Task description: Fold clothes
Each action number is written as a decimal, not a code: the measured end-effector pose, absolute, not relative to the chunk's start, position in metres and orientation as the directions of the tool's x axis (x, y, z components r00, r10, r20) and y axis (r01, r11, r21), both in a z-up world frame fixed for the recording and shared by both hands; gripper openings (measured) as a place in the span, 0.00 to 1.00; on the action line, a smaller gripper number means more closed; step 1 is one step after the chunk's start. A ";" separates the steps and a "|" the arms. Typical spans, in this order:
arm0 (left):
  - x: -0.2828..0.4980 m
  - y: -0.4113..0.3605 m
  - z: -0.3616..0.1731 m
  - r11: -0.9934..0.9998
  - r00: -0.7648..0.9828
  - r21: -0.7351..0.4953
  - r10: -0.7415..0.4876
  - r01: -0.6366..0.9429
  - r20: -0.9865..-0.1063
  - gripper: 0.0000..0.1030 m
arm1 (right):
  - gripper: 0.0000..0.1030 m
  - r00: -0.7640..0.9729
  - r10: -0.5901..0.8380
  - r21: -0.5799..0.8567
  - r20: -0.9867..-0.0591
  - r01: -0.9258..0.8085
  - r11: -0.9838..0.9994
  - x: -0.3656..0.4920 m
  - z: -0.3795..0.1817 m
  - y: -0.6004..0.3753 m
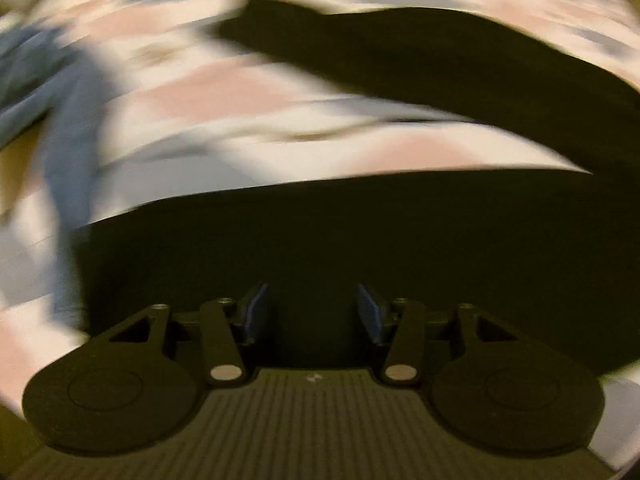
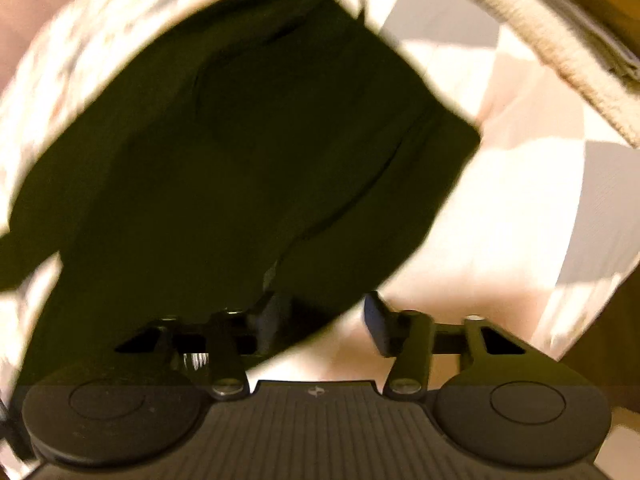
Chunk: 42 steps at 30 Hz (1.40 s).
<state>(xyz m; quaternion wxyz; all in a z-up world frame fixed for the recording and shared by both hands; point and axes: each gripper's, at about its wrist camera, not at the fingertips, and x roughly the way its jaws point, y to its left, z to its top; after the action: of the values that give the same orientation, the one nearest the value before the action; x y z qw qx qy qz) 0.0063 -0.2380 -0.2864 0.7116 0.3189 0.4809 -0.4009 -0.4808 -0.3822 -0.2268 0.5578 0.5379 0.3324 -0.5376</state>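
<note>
A: Right, we start at the left gripper (image 1: 312, 312), and we see its two blue-padded fingers (image 1: 256, 312) spread apart, nothing between them, poised over dark cloth.

B: Matte black plastic linkages, round pivot housings, a ribbed body below. We get the same build on the right gripper (image 2: 324, 320), jaws also apart, its left pad over the dark fabric's edge and its right pad over pale bedding. We cannot tell whether either pad touches cloth.

A: Now the black garment (image 1: 320, 240). In the left view we see it as a broad, smooth, flat expanse just ahead of the fingers, with a long tapering arm of fabric curving away across the top right.

B: And from the right view, the black garment (image 2: 240, 140) fills the middle, soft folds and a seam line running diagonally, one squared corner at the right, a thin cord or loop at its far end.

A: It lies on a patterned bedspread (image 1: 240, 88), pink, white and grey blocks, much blurred.

B: We also spot a blue garment (image 1: 60, 92) crumpled at the left, and a cream ribbed-knit band (image 2: 560, 64) arcing across the upper right.
</note>
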 end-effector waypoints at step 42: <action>-0.107 -0.369 -0.238 0.490 0.166 -0.003 -0.301 0.872 -0.939 0.55 | 0.18 0.468 -0.722 -0.552 -0.509 0.466 0.691 -0.397 -0.291 -0.466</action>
<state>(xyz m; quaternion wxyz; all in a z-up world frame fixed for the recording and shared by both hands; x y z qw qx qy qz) -0.1072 -0.3689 -0.2379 0.7071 0.2881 0.4951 -0.4146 -0.3975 -0.4663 -0.2914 0.8395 -0.1706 0.3754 -0.3540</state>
